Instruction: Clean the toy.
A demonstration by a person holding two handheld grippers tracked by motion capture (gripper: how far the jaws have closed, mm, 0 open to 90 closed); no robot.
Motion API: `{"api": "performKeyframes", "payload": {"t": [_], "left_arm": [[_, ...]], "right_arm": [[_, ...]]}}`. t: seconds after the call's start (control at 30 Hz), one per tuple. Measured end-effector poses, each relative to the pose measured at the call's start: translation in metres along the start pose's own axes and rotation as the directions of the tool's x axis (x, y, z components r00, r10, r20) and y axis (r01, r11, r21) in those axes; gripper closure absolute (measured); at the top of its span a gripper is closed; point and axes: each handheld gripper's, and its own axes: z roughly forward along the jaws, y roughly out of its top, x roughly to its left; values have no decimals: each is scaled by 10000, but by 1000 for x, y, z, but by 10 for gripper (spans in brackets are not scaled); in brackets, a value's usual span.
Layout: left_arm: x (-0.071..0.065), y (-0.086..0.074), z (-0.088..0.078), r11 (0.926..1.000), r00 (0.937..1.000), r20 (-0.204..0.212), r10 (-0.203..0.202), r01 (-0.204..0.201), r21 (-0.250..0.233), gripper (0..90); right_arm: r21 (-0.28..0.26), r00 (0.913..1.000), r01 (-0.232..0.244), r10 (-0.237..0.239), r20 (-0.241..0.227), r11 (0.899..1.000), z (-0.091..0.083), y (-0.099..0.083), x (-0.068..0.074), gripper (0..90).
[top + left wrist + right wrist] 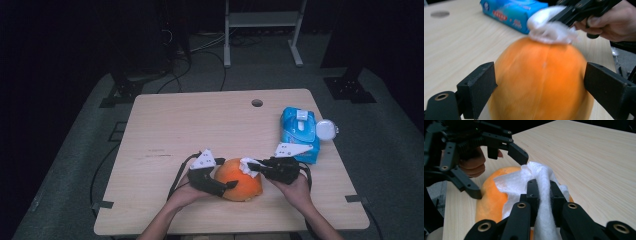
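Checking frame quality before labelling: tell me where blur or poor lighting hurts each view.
High view: room dark beyond the table, picture soft. Left gripper view: orange pumpkin and white wipe smeared by blur, the blue pack behind soft. Right gripper view: sharp on the wipe pinched in the right gripper, the left gripper dark, little detail.
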Motion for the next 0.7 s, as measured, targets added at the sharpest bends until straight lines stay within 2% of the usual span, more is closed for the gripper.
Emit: {"api": "performKeyframes", "payload": {"t": [0.03,0.13,0.2,0.3,0.33,0.43,0.5,0.53,0.6,0.7], "left_arm": [[0,-1,1,10000,10000,7,4,-4,20,138],[-6,1,3,9993,9993,-64,361,-360,134,206],[-10,3,6,9982,9982,-121,587,-586,108,226],[-15,5,6,9956,9956,-217,910,-905,241,225],[-14,4,6,9959,9959,-187,882,-878,195,218],[-10,3,3,9977,9976,-66,684,-684,43,176],[-6,3,2,9993,9992,-156,373,-373,37,103],[-3,2,3,9998,9998,-103,179,-179,16,97],[-2,-1,4,10000,10000,70,25,-25,-45,140],[-7,3,4,9992,9992,-133,388,-387,113,226]], "right_arm": [[-17,10000,-63,63,5,10000,0,0,-1,814],[-53,10000,82,-82,-51,10000,1,3,4,814],[-233,9992,132,-140,-365,9996,3,6,10,814],[-125,9971,545,-551,-522,9984,9,9,21,814],[-55,9964,707,-708,-463,9975,10,10,23,814],[8,9969,624,-623,-485,9981,8,9,19,814],[54,9978,597,-595,-288,9982,5,7,15,814],[56,9982,550,-548,-244,9985,4,6,13,814],[44,9991,386,-385,-164,9992,1,5,8,814],[16,9993,360,-360,-116,9993,1,6,7,814]]}}
